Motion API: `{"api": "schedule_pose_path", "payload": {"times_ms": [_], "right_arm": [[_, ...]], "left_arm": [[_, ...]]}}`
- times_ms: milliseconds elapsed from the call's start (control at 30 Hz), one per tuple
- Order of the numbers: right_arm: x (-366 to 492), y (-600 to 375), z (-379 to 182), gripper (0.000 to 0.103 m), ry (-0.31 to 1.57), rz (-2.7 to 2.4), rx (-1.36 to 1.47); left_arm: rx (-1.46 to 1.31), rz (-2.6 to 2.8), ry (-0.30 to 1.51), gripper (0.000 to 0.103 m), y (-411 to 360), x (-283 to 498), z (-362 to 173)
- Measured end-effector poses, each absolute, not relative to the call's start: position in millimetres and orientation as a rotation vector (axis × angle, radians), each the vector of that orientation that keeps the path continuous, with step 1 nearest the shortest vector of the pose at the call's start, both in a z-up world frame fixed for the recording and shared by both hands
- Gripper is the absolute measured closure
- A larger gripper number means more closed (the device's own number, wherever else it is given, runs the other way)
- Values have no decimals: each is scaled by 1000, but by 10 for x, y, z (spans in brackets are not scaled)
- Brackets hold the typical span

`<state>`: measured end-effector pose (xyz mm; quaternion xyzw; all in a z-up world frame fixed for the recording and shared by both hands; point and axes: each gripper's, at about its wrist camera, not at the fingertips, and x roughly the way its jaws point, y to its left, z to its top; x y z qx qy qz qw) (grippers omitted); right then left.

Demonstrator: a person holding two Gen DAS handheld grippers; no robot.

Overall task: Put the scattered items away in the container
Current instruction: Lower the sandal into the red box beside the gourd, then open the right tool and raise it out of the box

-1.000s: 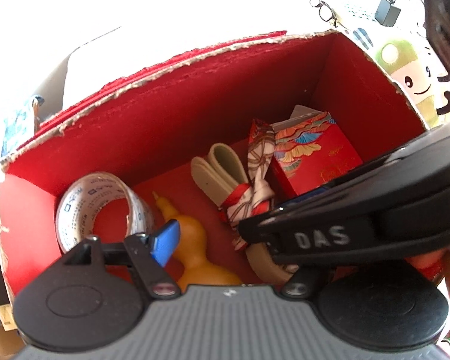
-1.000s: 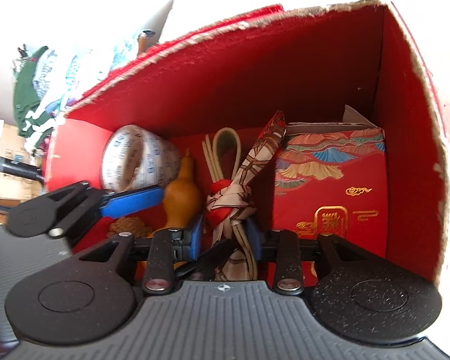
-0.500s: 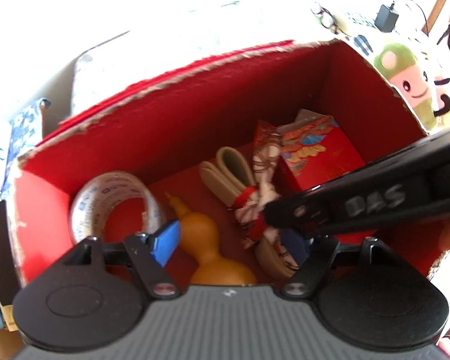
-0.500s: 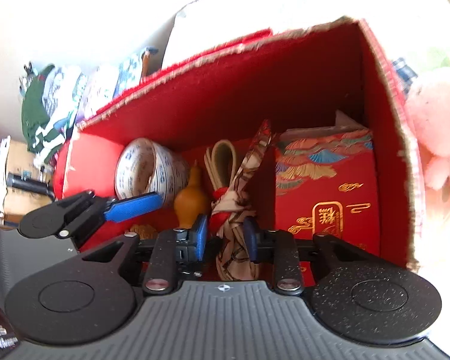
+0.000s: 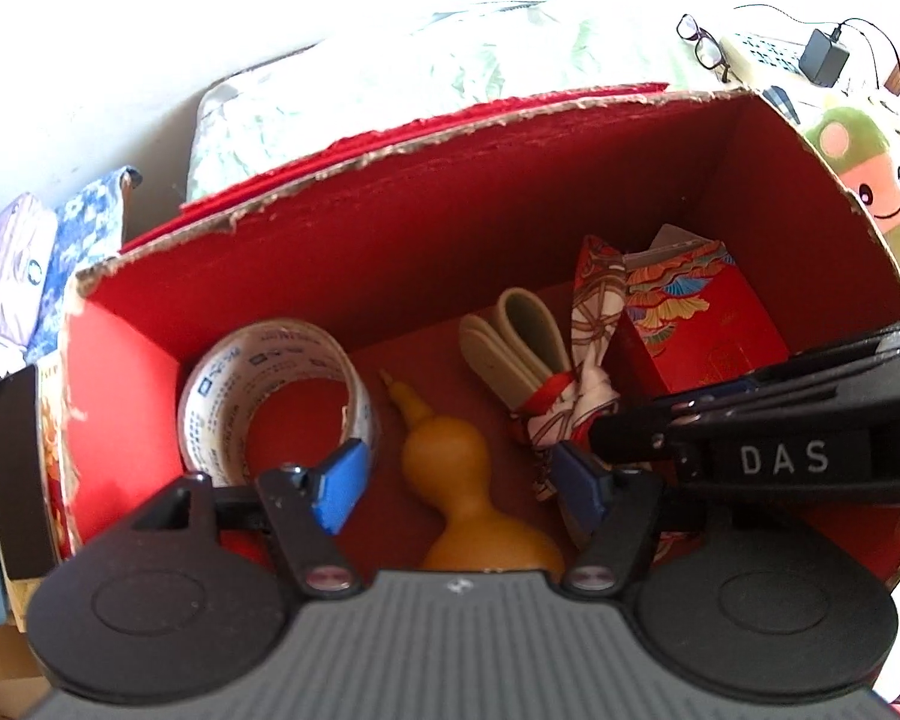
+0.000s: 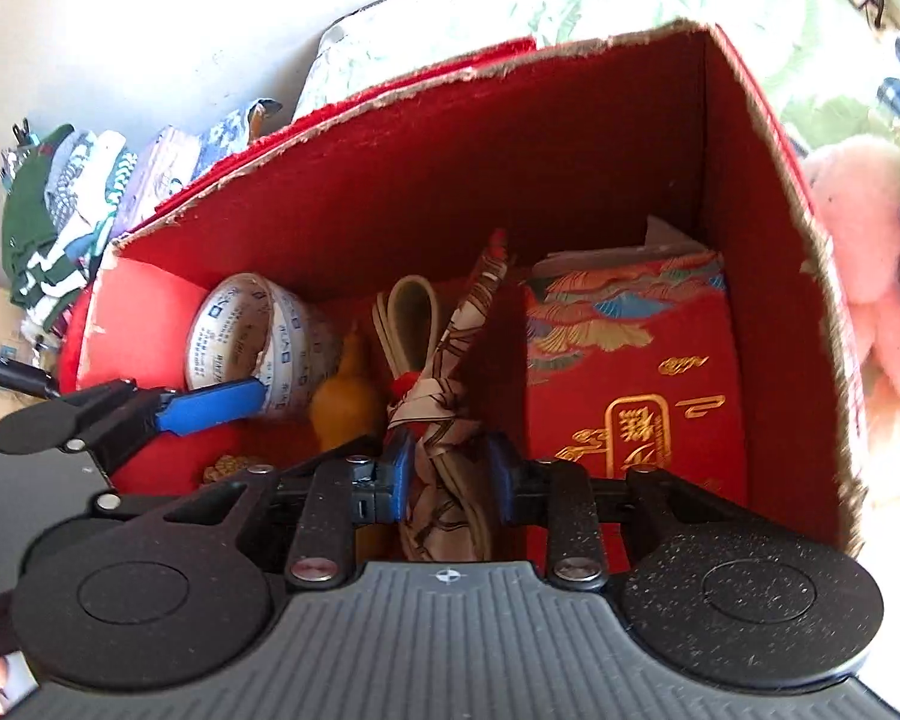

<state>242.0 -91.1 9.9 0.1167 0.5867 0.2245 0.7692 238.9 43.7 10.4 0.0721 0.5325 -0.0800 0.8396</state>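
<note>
A red cardboard box point(image 5: 426, 252) point(image 6: 510, 192) holds a roll of printed tape point(image 5: 270, 396) point(image 6: 252, 342), an orange gourd point(image 5: 456, 480) point(image 6: 342, 402), a red patterned gift box point(image 5: 702, 330) point(image 6: 630, 372) and beige insoles tied with a patterned scarf point(image 5: 564, 384) point(image 6: 444, 408). My right gripper point(image 6: 447, 474) is shut on the scarf bundle's lower end, inside the box; its black arm crosses the left wrist view point(image 5: 780, 456). My left gripper point(image 5: 456, 492) hangs open over the gourd with nothing in it, and one of its blue pads point(image 6: 210, 411) shows beside the tape.
The box stands on a pale floral bedspread point(image 5: 450, 72). Plush toys point(image 5: 864, 192) point(image 6: 870, 252) press against its right side. Glasses point(image 5: 702, 42) and a charger point(image 5: 822, 54) lie beyond. Folded clothes point(image 6: 60, 222) and tissue packs point(image 5: 30, 276) are stacked to the left.
Both cameras have drawn back and up, so more of the box rim and bed shows. The right gripper stays on the scarf bundle. The left gripper stays open.
</note>
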Motion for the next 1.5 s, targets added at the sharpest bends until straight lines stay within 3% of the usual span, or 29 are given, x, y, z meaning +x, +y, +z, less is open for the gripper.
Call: {"api": "schedule_pose_path", "payload": {"times_ms": [167, 300, 533, 967, 1500], "right_arm": [[2390, -930, 78, 72, 1272, 478, 279], [2332, -949, 185, 72, 1209, 459, 256], [2256, -941, 280, 72, 1144, 412, 203], [2117, -1013, 375, 72, 1084, 371, 205], [1881, -972, 597, 66, 972, 324, 118]], "left_arm": [[167, -158, 1111, 31, 422, 2362, 114], [171, -121, 1082, 23, 412, 2320, 155], [135, -86, 1053, 20, 422, 2294, 238], [142, 14, 1013, 5, 420, 2173, 324], [129, 160, 968, 1, 507, 2048, 512]]}}
